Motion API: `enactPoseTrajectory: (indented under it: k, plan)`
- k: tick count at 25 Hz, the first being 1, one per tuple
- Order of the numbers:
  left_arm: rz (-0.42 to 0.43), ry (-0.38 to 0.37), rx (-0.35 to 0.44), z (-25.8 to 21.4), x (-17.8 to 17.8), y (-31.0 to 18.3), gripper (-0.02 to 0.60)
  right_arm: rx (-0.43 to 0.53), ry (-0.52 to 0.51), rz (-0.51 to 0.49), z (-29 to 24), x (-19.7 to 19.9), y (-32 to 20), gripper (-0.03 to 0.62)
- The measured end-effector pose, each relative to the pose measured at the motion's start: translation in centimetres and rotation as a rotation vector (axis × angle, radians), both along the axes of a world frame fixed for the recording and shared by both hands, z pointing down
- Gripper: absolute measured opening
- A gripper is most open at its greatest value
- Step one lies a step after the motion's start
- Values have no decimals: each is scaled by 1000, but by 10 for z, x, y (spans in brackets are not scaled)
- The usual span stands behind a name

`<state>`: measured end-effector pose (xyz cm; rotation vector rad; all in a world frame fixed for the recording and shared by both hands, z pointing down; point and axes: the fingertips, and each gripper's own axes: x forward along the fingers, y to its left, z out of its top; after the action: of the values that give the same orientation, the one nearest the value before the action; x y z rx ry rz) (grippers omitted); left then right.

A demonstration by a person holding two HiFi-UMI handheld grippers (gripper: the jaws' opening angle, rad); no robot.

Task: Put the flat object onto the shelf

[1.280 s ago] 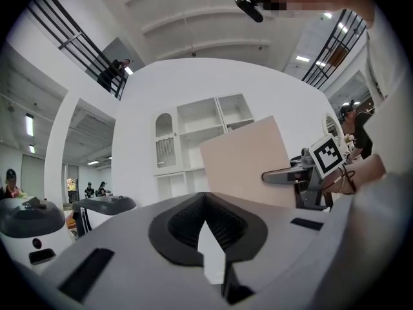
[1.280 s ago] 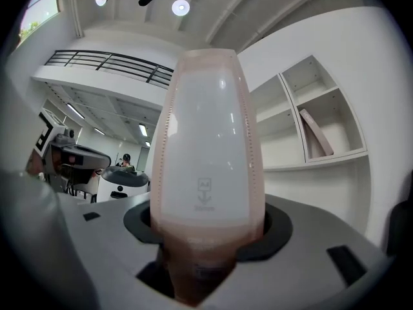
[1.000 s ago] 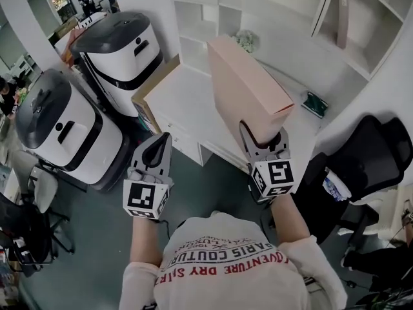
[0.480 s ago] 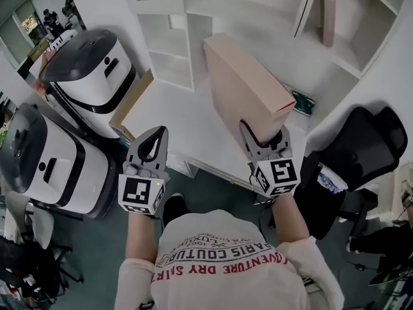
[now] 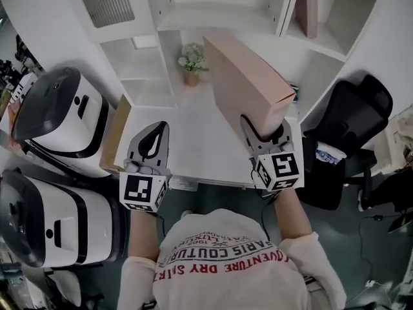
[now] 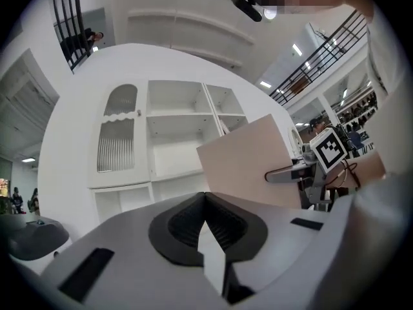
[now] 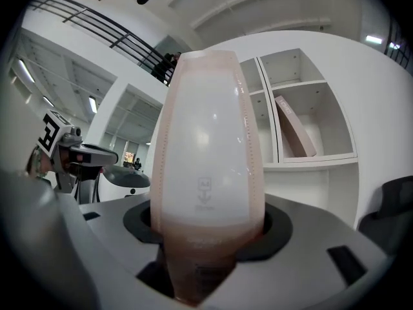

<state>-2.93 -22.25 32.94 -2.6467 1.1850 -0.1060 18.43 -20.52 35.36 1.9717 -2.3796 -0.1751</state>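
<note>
A flat pink box [image 5: 248, 82] stands on edge in the air, with my right gripper [image 5: 265, 130] shut on its near end. The right gripper view shows the box's narrow edge [image 7: 210, 141] filling the space between the jaws. My left gripper [image 5: 157, 129] is held level beside it on the left, shut and empty, its tips [image 6: 205, 199] meeting. Ahead stands the white shelf unit [image 5: 219, 18] with open compartments. In the left gripper view the box [image 6: 248, 163] and the right gripper [image 6: 303, 171] show in front of the shelves [image 6: 174, 134].
A second pink flat box [image 5: 308, 8] leans in an upper right compartment. A small potted plant [image 5: 191, 62] stands on the white counter [image 5: 187, 141] under the shelves. Two white domed machines [image 5: 55, 112] stand to the left, and a black office chair [image 5: 348, 134] to the right.
Both grippers and the view have swung toward the shelf unit, the box still in the right gripper. The white machines have slid left and the plant has come into view.
</note>
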Motion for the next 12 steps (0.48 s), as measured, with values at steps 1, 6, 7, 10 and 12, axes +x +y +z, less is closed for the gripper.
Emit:
enactPoseTrajectory:
  k: [1,6,7,10,12]
  plan:
    - [22,5,1,-1,-2,-6,11,2,8,21,-3,-3,-2,284]
    - [133,13,19,-9,-11,-26,11,18,62,122,-24,-16,-12,287]
    - [150,14,21,-10,-14,-30,11,21,75,144,-30,-18,-14,287]
    - [193,25,20,-11,-23,-39,11,33,133,211,-51,-22,-19,291]
    - [223,34,20,-12,-29,-43,11,43,190,256,-69,-25,-21,291]
